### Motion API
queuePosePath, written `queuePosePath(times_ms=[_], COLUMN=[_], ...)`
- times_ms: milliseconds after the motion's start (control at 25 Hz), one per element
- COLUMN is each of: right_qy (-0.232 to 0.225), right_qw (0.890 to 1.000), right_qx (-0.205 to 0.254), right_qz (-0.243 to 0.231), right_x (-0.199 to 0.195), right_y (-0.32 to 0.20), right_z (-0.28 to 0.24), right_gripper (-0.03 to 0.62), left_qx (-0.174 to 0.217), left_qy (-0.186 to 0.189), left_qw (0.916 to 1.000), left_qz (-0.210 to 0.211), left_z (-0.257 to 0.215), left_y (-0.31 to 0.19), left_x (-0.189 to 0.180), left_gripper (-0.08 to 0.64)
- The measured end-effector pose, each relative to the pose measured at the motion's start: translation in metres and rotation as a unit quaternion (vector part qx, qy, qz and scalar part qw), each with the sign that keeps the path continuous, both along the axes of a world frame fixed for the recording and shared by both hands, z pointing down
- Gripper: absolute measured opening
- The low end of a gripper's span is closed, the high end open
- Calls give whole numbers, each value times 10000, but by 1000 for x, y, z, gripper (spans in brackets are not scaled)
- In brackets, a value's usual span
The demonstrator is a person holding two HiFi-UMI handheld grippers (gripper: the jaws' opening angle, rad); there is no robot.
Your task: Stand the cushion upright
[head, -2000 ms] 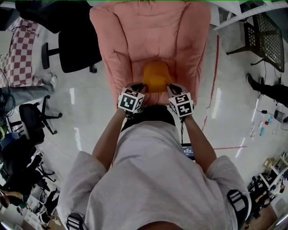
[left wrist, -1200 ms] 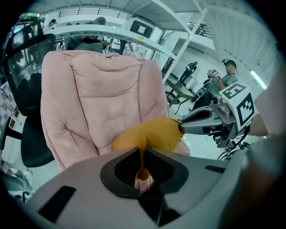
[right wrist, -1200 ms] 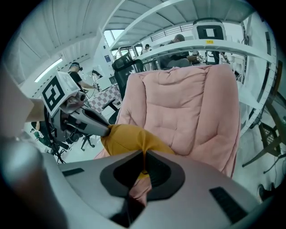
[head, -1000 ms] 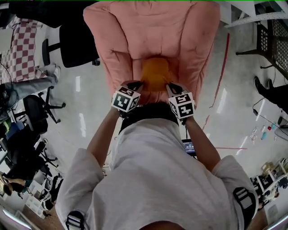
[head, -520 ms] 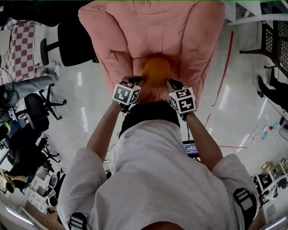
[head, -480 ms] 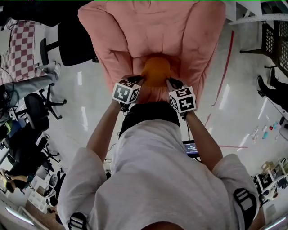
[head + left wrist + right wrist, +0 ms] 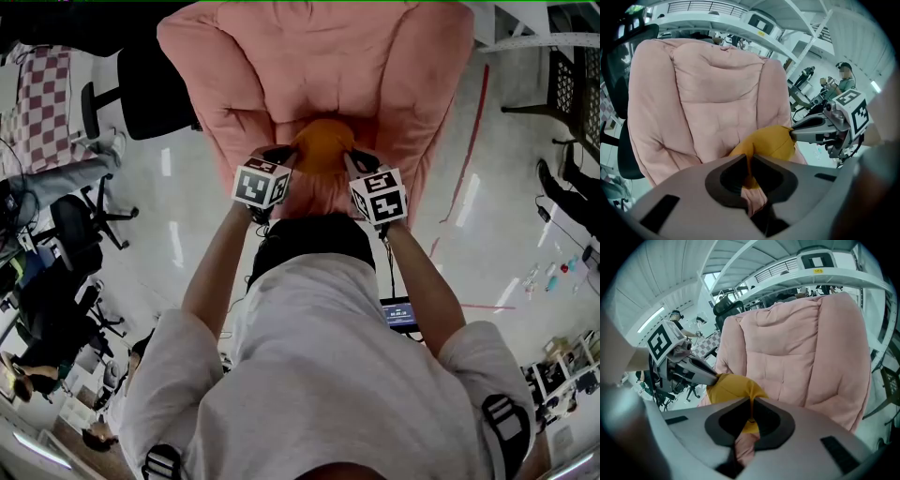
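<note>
Lab: office chairs (image 7: 155, 89), steel racks (image 7: 740, 33), taped floor (image 7: 466, 141).

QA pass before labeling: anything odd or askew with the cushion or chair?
Nothing spilled or damaged. Only the orange cushion looks odd: pinched at opposite edges by the left tool and right tool, it bunches into a rounded lump in front of the pink armchair backrest rather than standing flat.

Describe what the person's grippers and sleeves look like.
The left gripper and right gripper match: slim dark jaws on a grey body, each topped with a white cube printed with black square markers. The person wears a pale grey short-sleeved T-shirt, and the forearms are bare.
</note>
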State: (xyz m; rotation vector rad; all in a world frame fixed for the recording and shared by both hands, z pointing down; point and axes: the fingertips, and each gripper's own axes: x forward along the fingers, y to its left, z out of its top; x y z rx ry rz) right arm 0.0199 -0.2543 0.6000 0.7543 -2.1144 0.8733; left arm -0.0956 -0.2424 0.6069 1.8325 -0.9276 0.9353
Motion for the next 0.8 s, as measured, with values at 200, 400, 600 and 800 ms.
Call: queuePosePath(times_ms=[200, 400, 600, 800], right_qy=[24, -10, 46, 99], right_qw=[9999, 9999, 9999, 9999], right_qx=[86, 84, 135, 101], right_qz=[-136, -104, -49, -27], right_x=[-1, -5, -8, -7], right_y=[-25, -55, -84, -106], right_z=[3, 7, 13, 21], right_gripper=[28, 28, 28, 28], left_qx=[46, 115, 266, 336], left_qy=[81, 127, 49, 97], left_qw=[9998, 9989, 9986, 9976], left_qz=[-203, -439, -456, -605], left_z=[3, 6, 11, 17], left_y=[-25, -52, -80, -102], left_x=[0, -4, -6, -5], left_gripper=[52, 52, 52, 52])
